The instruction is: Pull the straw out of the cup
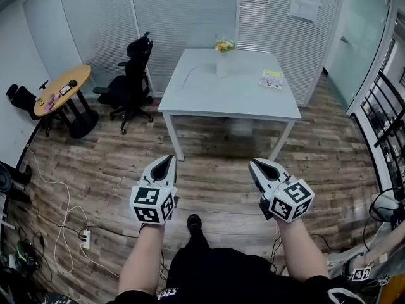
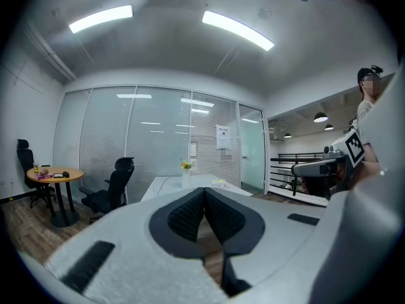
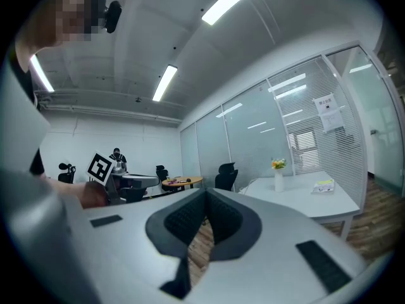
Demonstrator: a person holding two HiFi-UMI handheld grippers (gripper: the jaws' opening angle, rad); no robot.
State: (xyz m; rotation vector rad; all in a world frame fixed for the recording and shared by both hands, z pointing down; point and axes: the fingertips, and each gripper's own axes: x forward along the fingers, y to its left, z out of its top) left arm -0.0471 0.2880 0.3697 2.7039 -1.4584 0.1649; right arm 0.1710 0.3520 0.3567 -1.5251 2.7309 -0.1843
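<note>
Nothing done yet, by the look of it. The cup stood upright on the white table in the upper middle of the head view, well apart from both tools. The left gripper and right gripper hung low in the frame over the wood floor, each with its jaws pressed together on nothing. The whole approach and pull remained. A yellow-topped thing rose from the cup's mouth, long axis vertical, pointing up. Whether it was the straw was too small to tell.
</note>
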